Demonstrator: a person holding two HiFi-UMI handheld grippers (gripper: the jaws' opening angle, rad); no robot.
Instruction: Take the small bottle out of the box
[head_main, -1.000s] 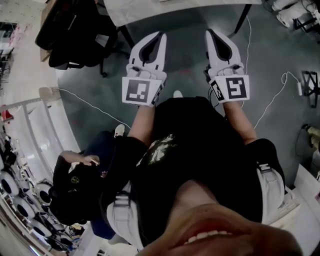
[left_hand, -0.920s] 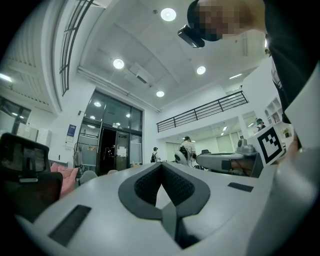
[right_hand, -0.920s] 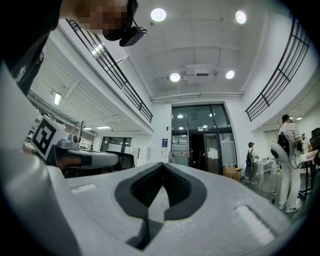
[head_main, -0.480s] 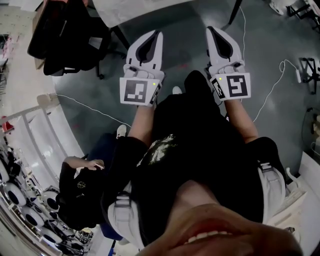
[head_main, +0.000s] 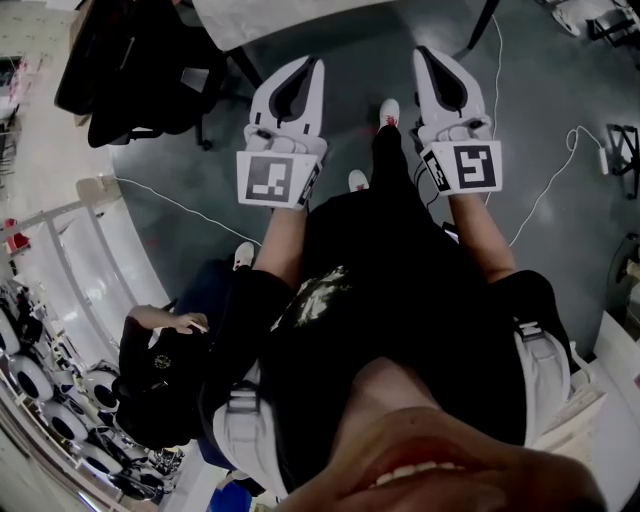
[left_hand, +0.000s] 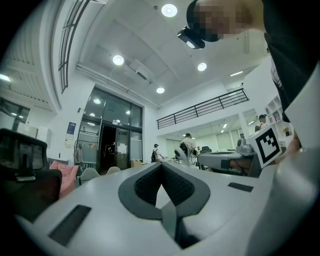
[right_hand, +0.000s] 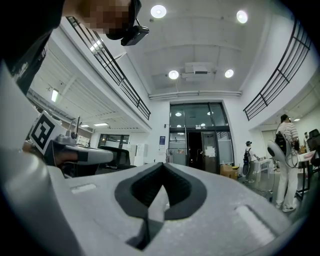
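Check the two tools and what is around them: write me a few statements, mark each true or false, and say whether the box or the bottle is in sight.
1. The left tool is shut and empty. True.
2. The right tool grips a small bottle. False: it is shut on nothing.
3. A box stands between the tools. False: no box or bottle shows in any view; grey floor lies there.
4. A chair draped with dark clothing stands on the left tool's side. True.
5. Both tools point forward, side by side. True.

No lettering can be read; the blue sign (right_hand: 162, 140) beside the glass doors (right_hand: 200, 145) is too small.
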